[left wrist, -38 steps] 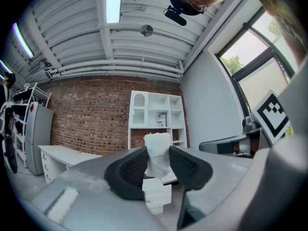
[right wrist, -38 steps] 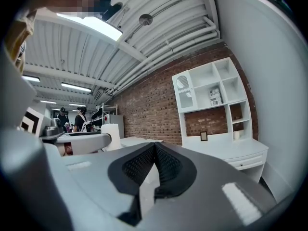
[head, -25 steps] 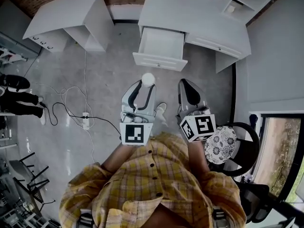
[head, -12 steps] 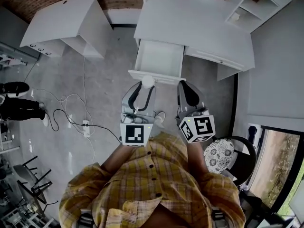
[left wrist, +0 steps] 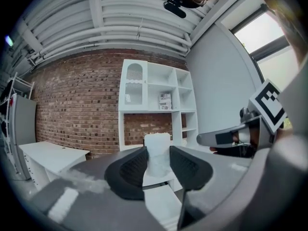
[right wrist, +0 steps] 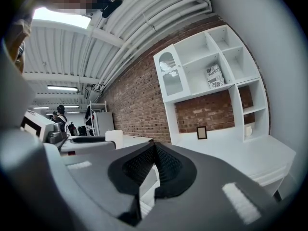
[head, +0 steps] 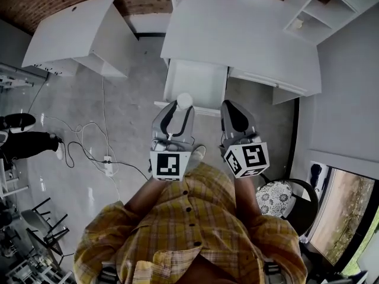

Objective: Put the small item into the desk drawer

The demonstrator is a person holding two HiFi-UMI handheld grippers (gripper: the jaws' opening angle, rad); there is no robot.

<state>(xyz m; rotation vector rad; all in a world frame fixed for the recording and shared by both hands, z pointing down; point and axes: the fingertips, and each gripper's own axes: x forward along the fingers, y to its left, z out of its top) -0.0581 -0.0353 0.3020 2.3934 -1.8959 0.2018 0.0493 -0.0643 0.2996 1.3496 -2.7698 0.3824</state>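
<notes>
My left gripper [head: 181, 105] is shut on a small white cylindrical item [head: 185, 100], which stands up between the black pads [left wrist: 127, 170] in the left gripper view as the white item [left wrist: 158, 154]. It hovers just in front of the open white desk drawer [head: 195, 83], near the drawer's front panel [head: 190, 107]. My right gripper [head: 232, 107] is beside it, to the right, shut with nothing between its pads [right wrist: 161, 163]. The drawer's inside looks bare. The white desk [head: 237, 34] lies beyond.
A second white desk [head: 71, 37] stands at the left by the brick wall. Cables and a power strip [head: 108, 158] trail over the grey floor at the left. A patterned stool [head: 275, 197] and a dark chair sit at the right. White shelves [head: 323, 7] rise at the far right.
The desk and open drawer have drawn closer to both grippers; the held white item now sits right at the drawer's front edge. Both grippers keep their state.
</notes>
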